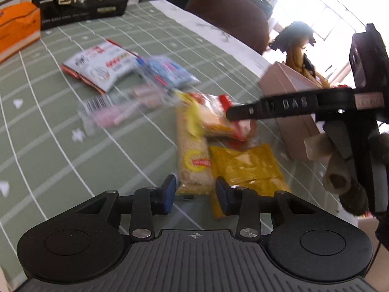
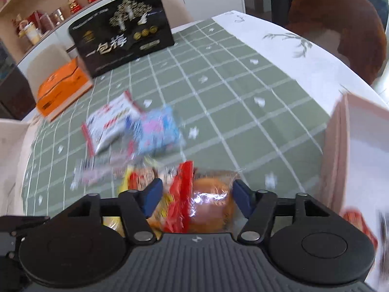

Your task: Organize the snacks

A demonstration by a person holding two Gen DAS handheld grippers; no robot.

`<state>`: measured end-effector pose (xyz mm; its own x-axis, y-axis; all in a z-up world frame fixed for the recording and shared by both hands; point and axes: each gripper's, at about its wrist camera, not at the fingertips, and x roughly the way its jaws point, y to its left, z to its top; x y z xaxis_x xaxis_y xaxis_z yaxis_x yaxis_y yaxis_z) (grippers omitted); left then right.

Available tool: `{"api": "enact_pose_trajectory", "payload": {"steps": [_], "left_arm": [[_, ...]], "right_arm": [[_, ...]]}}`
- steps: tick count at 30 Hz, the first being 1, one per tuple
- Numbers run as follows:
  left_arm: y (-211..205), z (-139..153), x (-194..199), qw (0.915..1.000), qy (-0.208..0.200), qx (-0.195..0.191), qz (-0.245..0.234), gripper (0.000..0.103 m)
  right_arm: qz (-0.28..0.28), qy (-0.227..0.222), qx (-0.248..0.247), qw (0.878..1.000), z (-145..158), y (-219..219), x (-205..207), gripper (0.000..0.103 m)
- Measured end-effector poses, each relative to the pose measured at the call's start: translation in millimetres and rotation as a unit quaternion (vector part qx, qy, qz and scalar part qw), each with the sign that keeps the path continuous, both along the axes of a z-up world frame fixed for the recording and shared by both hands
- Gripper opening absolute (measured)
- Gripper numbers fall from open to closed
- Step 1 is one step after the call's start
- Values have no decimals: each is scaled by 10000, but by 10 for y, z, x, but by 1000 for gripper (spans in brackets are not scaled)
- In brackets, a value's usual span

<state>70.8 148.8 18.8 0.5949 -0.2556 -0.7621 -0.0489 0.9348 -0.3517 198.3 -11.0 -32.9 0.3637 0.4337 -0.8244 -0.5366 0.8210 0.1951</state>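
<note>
Snack packets lie on a green checked tablecloth [image 1: 60,126]. My left gripper [image 1: 195,191] is open, low over a long rice-cracker packet [image 1: 193,160] and a yellow packet [image 1: 245,165]. My right gripper [image 2: 195,196] is open, with its jaws on either side of a bread packet with red trim [image 2: 206,202]; in the left wrist view it [image 1: 243,112] reaches over that packet [image 1: 216,116]. A white-and-red packet [image 1: 102,65], a blue packet [image 1: 167,70] and a pink packet [image 1: 121,112] lie farther off. A pink cardboard box [image 1: 287,85] stands at the right.
A black gift box [image 2: 121,31] and an orange tissue box [image 2: 63,85] stand at the table's far side. A brown chair [image 2: 340,26] is beyond the far right edge. The pink box's wall [image 2: 340,146] is close on my right gripper's right.
</note>
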Motion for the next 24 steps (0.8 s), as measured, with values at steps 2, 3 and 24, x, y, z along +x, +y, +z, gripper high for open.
{"api": "enact_pose_trajectory", "payload": {"steps": [2, 3, 24], "left_arm": [[-101, 11, -70, 10000, 46, 37, -50, 40], [-158, 17, -115, 9999, 76, 42, -81, 40], [-486, 327, -458, 9983, 34, 221, 545, 37]], "right_arm": [[47, 75, -9, 10000, -1, -100, -177, 50], [72, 176, 5, 9998, -14, -145, -285, 49], [1115, -125, -53, 9937, 143, -806, -1666, 89]]}}
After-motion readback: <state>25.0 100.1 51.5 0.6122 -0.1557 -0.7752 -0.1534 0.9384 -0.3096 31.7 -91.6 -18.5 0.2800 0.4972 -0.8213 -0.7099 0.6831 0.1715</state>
